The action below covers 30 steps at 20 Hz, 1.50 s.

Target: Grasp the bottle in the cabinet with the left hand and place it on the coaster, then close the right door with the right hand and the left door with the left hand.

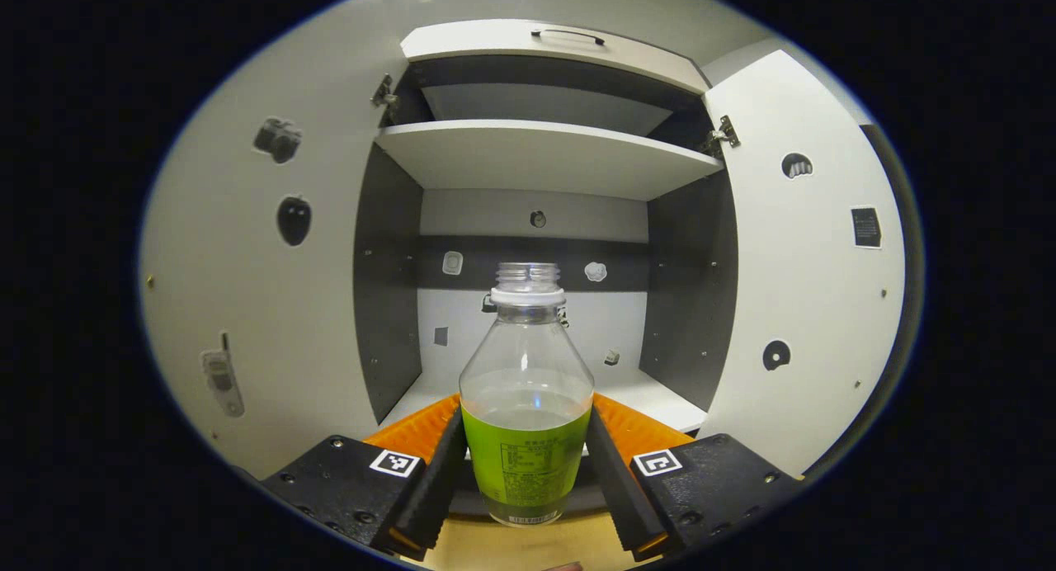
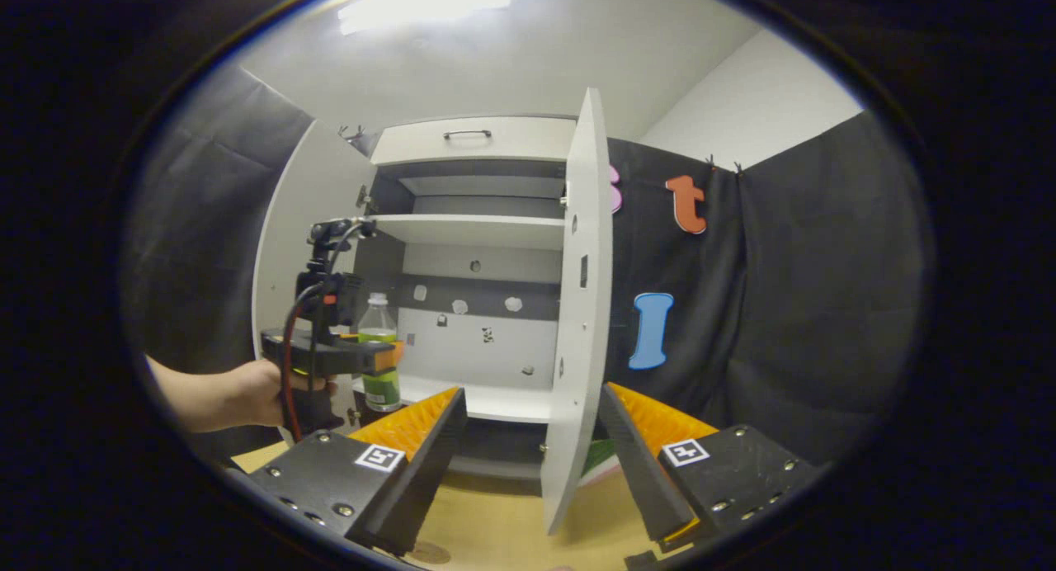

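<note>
A clear, uncapped bottle with a green label stands upright between my left gripper's fingers, which press on both its sides, in front of the open cabinet. In the right gripper view a hand holds that left gripper and the bottle at the cabinet's lower left opening, above the table. My right gripper is open, and the right door, swung out edge-on, stands between its fingers without touching them. The left door is wide open.
The cabinet has a white shelf and a drawer on top. A wooden table lies below. A round brown disc shows at the table's near edge, and something green and pink lies behind the right door.
</note>
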Tool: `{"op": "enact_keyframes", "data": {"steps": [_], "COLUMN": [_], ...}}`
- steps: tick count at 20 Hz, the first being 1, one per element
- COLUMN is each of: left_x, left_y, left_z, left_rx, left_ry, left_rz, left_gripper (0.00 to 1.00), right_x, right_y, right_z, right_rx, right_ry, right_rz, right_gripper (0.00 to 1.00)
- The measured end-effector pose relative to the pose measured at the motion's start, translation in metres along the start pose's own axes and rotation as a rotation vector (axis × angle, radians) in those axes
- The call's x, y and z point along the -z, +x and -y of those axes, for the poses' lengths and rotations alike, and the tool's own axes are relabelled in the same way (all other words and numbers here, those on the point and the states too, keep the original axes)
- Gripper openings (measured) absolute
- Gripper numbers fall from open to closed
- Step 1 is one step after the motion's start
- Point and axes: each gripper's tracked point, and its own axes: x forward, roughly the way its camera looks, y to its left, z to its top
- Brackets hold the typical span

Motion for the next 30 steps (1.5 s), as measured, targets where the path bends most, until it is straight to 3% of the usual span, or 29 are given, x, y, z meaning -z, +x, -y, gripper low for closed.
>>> {"op": "enact_keyframes", "data": {"steps": [7, 11, 12, 19, 25, 30], "left_x": [0.054, 0.097, 0.112, 0.188, 0.255, 0.297], "left_y": [-0.075, -0.105, -0.110, -0.134, -0.167, -0.183], "left_z": [0.002, 0.027, 0.033, 0.086, 0.124, 0.129], "left_rx": [-0.036, 0.013, 0.029, 0.226, 0.469, 0.559], "left_ry": [-0.019, -0.018, -0.012, 0.041, 0.102, 0.110], "left_rz": [-0.073, -0.103, -0.128, -0.168, -0.202, -0.210], "left_gripper": [0.80, 0.82, 0.78, 0.80, 0.81, 0.80], "right_x": [0.021, 0.033, 0.033, 0.031, 0.042, 0.057], "right_y": [-0.052, -0.067, -0.068, -0.038, -0.024, -0.021], "right_z": [0.004, -0.003, -0.002, -0.012, -0.003, -0.004], "right_rx": [-0.039, -0.043, -0.028, 0.035, 0.135, 0.160], "right_ry": [0.026, 0.033, 0.036, 0.053, 0.032, 0.080], "right_rz": [-0.040, -0.059, -0.060, -0.057, -0.085, -0.093], "right_gripper": [0.98, 0.98, 0.98, 0.98, 0.98, 0.98]}}
